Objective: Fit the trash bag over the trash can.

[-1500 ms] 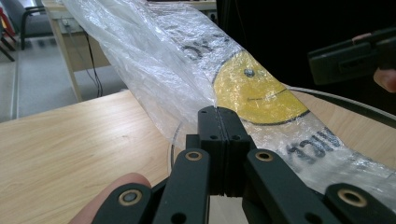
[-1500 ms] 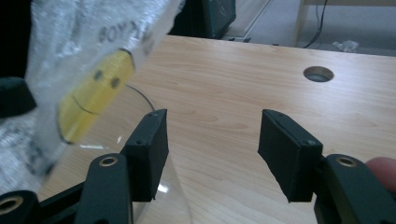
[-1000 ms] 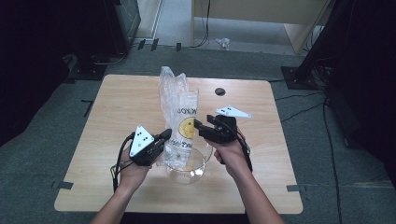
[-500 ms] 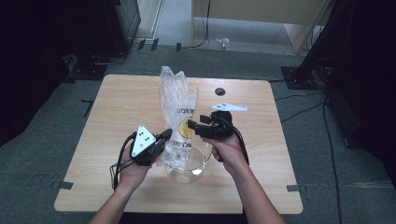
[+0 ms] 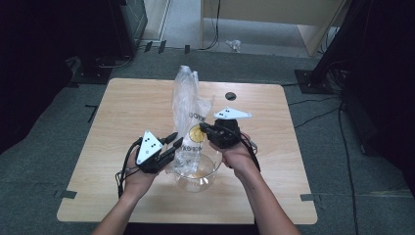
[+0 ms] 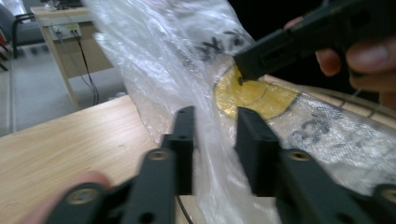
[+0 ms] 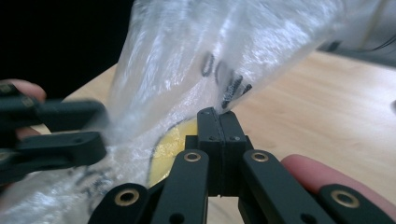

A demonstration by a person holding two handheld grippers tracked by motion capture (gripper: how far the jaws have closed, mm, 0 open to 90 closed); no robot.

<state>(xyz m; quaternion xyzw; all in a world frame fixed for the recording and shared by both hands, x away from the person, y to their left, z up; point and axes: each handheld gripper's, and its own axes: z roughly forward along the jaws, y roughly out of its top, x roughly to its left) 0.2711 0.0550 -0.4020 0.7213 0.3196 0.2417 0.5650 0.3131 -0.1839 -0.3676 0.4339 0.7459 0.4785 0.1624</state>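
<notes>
On the table (image 5: 122, 107) we see a clear plastic bag (image 5: 188, 115) standing upright, its lower end in a glass bowl (image 5: 195, 178). Our right gripper (image 7: 218, 122), jaws just closed tight, pinches the bag's film. Our left gripper (image 6: 215, 135), jaws just opened and spread, has the bag between them.
</notes>
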